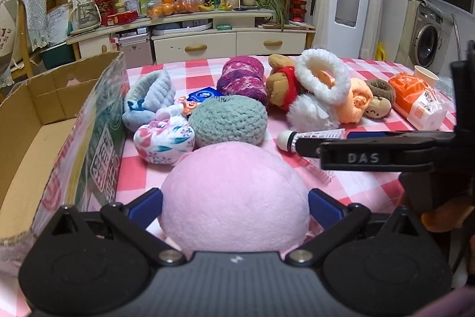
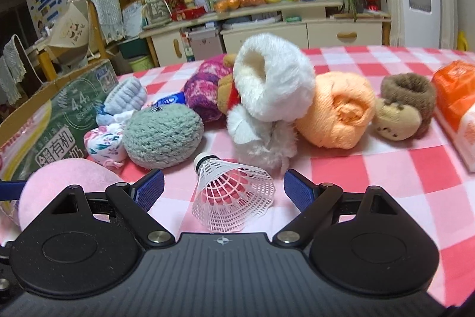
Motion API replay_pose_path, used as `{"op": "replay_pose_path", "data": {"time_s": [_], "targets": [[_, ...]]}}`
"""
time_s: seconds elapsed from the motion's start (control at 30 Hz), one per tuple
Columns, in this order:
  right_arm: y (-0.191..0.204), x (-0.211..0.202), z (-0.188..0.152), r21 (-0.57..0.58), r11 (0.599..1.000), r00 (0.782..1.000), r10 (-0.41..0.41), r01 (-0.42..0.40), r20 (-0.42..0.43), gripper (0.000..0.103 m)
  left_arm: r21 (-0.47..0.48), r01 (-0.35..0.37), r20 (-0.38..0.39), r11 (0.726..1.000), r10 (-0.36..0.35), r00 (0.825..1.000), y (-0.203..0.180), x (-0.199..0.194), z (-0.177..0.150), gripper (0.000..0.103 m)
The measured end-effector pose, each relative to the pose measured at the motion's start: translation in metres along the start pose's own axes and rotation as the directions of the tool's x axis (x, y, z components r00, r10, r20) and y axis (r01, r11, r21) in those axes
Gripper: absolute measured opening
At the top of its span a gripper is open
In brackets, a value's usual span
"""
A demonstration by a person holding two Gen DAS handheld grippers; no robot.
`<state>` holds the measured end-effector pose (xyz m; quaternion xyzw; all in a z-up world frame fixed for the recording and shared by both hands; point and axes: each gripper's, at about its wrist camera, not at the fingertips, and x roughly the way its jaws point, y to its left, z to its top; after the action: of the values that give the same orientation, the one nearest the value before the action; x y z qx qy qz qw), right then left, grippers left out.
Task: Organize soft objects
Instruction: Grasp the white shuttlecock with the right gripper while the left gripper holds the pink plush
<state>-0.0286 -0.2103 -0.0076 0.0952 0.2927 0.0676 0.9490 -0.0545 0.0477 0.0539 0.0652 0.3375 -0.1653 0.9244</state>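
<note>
Pink plush ball (image 1: 234, 198) wedged between the blue pads (image 1: 147, 205) of the left gripper (image 1: 234, 202), apparently clamped on both flanks, just beside the open cardboard box (image 1: 38, 121) on the red-and-white checked tablecloth (image 1: 356, 186). Looks like the carry-to-box step for this one item: ball gripped, not yet over the box rim. Next move probably calls for a lift clear of the cardboard wall, a swing leftward, then a release inside.

Right gripper (image 2: 224, 187) spread wide, holding nothing, fingers straddling a white plastic shuttlecock (image 2: 233, 192) without touching it. Hard, not soft, so likely best left aside.

Still waiting on the cloth behind: grey crocheted ball (image 1: 228, 121), floral cloth pouch (image 1: 164, 141), pale blue headband (image 1: 148, 97), purple knit roll (image 1: 242, 79), bear plush in red (image 1: 280, 86), white fluffy earmuffs (image 1: 322, 85), peach yarn roll (image 2: 338, 109), brown plush scrunchie (image 2: 403, 106), orange tissue pack (image 1: 418, 100) at the far right.
</note>
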Motion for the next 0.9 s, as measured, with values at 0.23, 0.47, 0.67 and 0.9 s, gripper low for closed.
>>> {"op": "replay_pose_path", "data": {"time_s": [0.23,0.47,0.67,0.9], "targets": [[0.0,0.011,0.002,-0.009,1.0,0.999,0.009,-0.009,-0.035,0.103,0.067,0.063,-0.024,0.996,-0.061,0.998,0.002,0.015,0.013,0.103],[-0.003,0.007,0.006,-0.029,1.0,1.0,0.006,-0.007,-0.027,0.069,0.073,0.111,-0.012,0.991,-0.111,0.994,0.007,0.023,0.016,0.102],[0.0,0.004,0.01,-0.039,0.999,1.0,0.012,-0.013,-0.015,0.055,0.073,0.112,0.012,0.991,-0.113,0.994,0.004,0.023,0.015,0.096],[-0.012,-0.003,0.011,0.036,0.999,0.999,0.037,-0.037,-0.009,0.044,0.032,0.117,0.017,0.993,-0.118,0.993,0.007,0.024,0.018,0.092]]}}
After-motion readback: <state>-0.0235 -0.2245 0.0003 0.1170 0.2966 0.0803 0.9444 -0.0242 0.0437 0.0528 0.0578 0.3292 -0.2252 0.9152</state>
